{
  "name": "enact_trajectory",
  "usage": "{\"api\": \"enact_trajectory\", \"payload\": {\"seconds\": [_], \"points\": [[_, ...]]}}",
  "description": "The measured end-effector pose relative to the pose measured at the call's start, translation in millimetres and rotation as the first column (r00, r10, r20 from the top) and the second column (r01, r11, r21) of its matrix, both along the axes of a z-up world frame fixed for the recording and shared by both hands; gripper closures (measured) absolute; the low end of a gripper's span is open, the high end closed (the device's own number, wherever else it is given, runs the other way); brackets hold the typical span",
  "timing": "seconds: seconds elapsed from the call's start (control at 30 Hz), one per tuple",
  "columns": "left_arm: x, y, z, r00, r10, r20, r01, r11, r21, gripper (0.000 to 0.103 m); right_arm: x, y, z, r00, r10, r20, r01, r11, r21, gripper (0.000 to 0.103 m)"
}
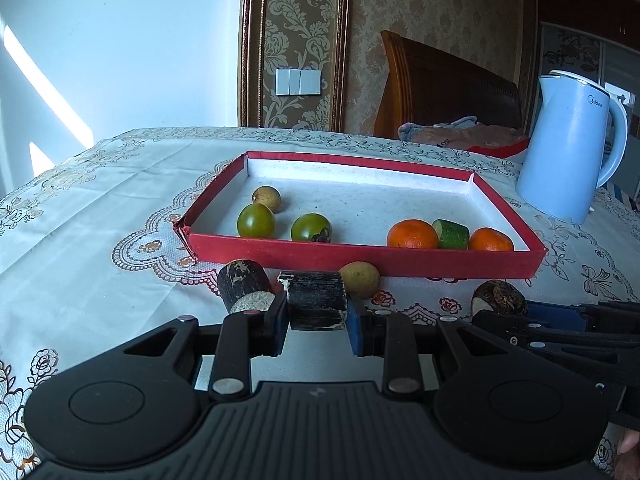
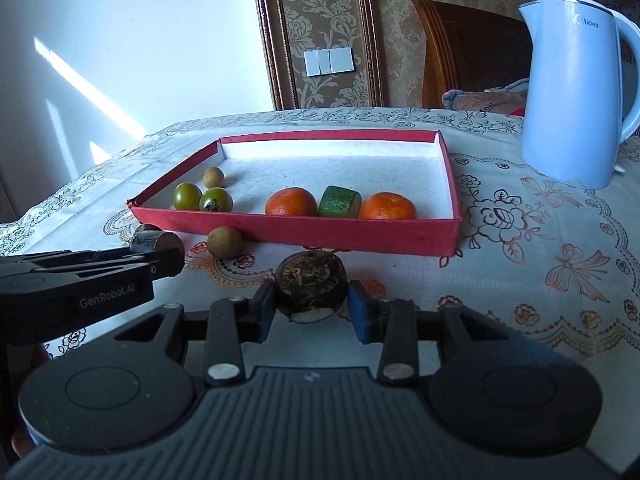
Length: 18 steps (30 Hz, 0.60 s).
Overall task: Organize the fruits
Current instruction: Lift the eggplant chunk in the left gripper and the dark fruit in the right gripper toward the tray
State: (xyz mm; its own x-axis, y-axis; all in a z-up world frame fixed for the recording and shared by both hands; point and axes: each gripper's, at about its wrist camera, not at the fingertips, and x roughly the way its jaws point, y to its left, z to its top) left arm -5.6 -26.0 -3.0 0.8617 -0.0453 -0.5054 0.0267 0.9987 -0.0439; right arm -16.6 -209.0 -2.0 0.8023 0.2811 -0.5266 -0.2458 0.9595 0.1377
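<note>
Now both tongs grip dark pieces just short of the red tray point(image 1: 440, 266): the left tongs point(image 1: 316, 320) clench a black sugarcane chunk point(image 1: 316, 300), the right tongs point(image 2: 312, 312) a brown water chestnut point(image 2: 312, 280), seemingly bound for the tray, where tangerines point(image 2: 291, 202) and green tomatoes point(image 2: 187, 196) are already grouped.

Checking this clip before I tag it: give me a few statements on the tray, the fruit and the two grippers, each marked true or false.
1. The left gripper is shut on a dark sugarcane piece. True.
2. The red tray holds two oranges. True.
3. The cucumber piece lies on the tablecloth outside the tray. False: it sits in the tray between the oranges.
4. The kettle stands inside the tray. False: it stands on the tablecloth beyond the tray's right end.
5. The right gripper has a dark round piece between its fingers. True.
</note>
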Motion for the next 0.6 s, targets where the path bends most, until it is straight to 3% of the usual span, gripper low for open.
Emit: {"api": "enact_trajectory", "payload": {"seconds": [0.37, 0.6], "points": [[6, 5, 14, 0.999, 0.020, 0.034, -0.020, 1.000, -0.002, 0.074, 2, 19, 14, 0.999, 0.044, 0.030, -0.044, 0.999, -0.011, 0.066], [28, 18, 30, 0.996, 0.062, 0.064, -0.063, 0.998, 0.012, 0.074, 24, 34, 31, 0.997, 0.045, 0.061, -0.042, 0.998, -0.038, 0.066]]}}
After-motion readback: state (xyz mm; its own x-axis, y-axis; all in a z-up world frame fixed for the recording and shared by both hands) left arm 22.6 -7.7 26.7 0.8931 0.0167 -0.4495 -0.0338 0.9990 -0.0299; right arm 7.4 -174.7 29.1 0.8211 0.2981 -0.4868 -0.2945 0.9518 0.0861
